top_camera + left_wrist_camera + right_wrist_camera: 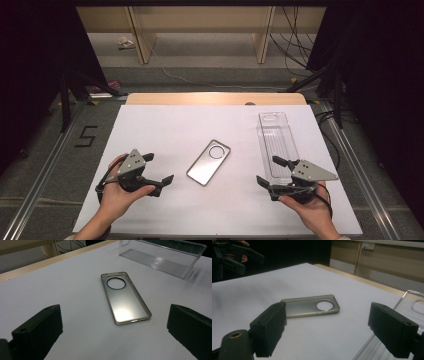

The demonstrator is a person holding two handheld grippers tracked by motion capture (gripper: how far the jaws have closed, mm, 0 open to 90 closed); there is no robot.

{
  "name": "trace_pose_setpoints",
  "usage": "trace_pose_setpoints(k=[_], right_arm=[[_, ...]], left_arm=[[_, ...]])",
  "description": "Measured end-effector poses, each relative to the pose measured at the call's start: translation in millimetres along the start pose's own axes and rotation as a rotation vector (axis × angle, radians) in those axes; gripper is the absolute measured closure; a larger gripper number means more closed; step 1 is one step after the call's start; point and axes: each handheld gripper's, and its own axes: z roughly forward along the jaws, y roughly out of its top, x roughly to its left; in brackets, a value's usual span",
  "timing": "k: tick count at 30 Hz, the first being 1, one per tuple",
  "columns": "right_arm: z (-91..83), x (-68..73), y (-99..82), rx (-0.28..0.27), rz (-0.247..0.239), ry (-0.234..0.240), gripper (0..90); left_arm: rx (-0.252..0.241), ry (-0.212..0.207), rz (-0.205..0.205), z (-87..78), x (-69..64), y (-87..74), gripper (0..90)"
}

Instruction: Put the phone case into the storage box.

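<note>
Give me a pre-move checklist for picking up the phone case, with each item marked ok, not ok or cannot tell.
1. Left gripper open and empty: ok, jaws stand wide apart with nothing between them.
2. Right gripper open and empty: ok, jaws wide apart.
3. Phone case free to reach: ok, it lies flat on the white table top, inner side up, apart from everything else.
4. Clear plastic tray out of the way: ok for the left gripper; it lies beside the right gripper, so watch that side.
5. Case lined up with the left jaws: ok, it lies between them in the left gripper view, farther off.
6. Case rim sound: cannot tell.
</note>
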Motion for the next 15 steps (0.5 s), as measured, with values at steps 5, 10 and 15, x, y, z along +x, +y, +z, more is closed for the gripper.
trace_pose_setpoints(k=[5,10,15], right_arm=[[-0.5,-0.9,-0.1,-0.004,0.003,-0.008,16.3],[-1.5,0.1,1.0,-0.006,-0.002,-0.013,16.3],[-1.2,1.0,1.7,-0.005,-0.004,-0.017,16.3]], left_arm=[[-0.003,0.001,-0.001,-0.4,0.2,0.2,0.3],[-0.007,0.004,0.005,-1.8,-0.4,0.5,2.1],[-0.012,0.032,-0.003,-3.0,1.1,0.3,16.5]])
